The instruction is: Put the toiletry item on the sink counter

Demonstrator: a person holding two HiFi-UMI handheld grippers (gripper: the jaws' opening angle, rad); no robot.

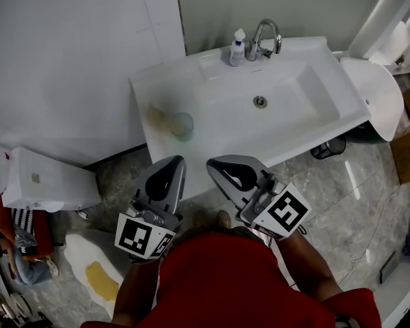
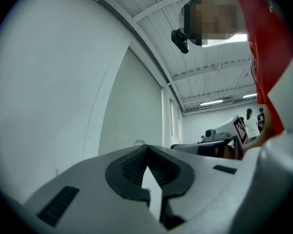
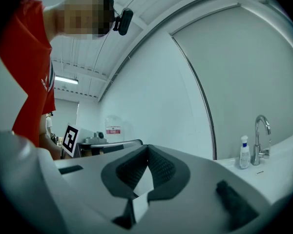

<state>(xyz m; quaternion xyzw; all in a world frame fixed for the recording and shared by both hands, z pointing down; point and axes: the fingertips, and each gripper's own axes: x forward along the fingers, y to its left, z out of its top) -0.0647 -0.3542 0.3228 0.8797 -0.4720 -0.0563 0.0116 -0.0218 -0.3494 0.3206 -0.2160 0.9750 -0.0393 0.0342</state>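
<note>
1. Left gripper: jaws pressed together, nothing between them; it is held short of the sink counter.
2. Right gripper: jaws likewise together and empty.
3. Small bottle, white with a blue collar, stands upright on the back ledge just beside the faucet; its label is too small to read.
4. Clear greenish tumbler stands on the counter's left part.
5. Gripper cubes carry black-and-white square markers only.
6. Red-and-white wall sign: its print is illegible.

The sink counter fills the upper centre of the head view. At its back edge a bottle stands just left of the faucet. A cup sits at its left end.
</note>
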